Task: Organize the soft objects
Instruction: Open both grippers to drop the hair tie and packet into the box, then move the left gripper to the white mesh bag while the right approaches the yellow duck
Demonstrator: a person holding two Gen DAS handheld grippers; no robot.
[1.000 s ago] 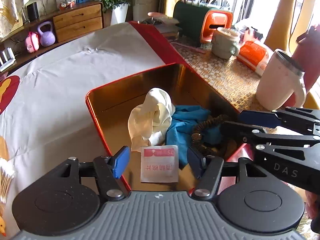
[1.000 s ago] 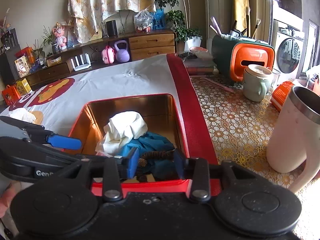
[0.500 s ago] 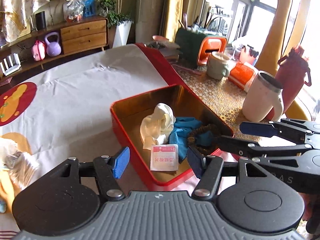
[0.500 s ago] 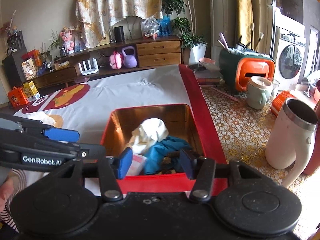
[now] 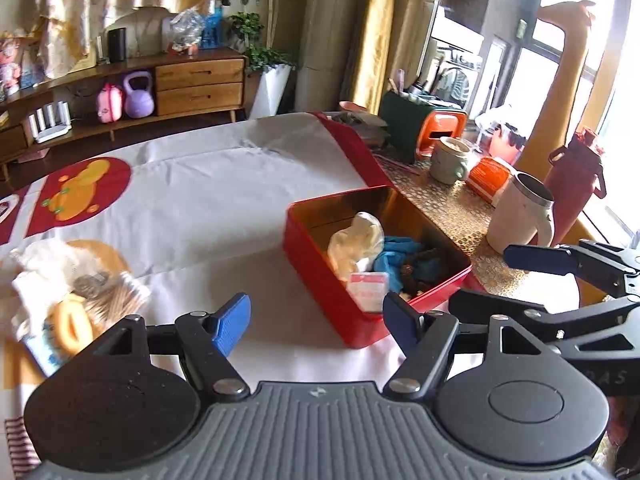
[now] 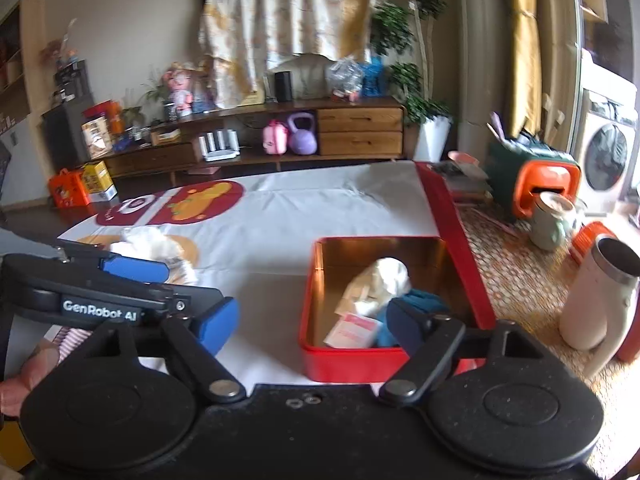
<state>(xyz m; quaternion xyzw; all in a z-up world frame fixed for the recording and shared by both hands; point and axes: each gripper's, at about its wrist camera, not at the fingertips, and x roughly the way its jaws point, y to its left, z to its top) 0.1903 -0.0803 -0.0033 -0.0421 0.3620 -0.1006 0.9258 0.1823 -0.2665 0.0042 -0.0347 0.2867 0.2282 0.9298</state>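
- Currently both grippers sit clear of the red tin (image 5: 332,300), above the white tablecloth (image 5: 208,208); neither one carries anything.
- Left gripper (image 5: 316,320): jaws have just been opening, nothing between the blue pads, only cloth and the tin's near corner behind them. Released.
- Right gripper (image 6: 312,320): jaws have just been opening too, and wide. Its right pad overlaps the tin's contents in the view but presses on nothing. Released.
- Soft items are inside the tin: white crumpled cloth (image 6: 384,276) near the middle, blue cloth (image 5: 404,256) beside it toward the tin's right wall, dark beaded ring (image 5: 420,268) on the blue cloth, small pink-and-white packet (image 5: 368,290) leaning at the near end.
- Tin works as the collection bin: open top, walls keep floppy things from spreading. It sits near the cloth's red border, so both hands reach it.
- Loose pile (image 5: 68,292) on the left of the tablecloth is still out: white fluffy stuff, cotton swabs, a ring-shaped piece; blurred, details unclear.
- My read: a drop-off looks done, and open jaws suit the next pick from that pile.
- White mug (image 6: 596,296) and other tableware stand to the right, off the cloth; not part of the sorting, I judge.
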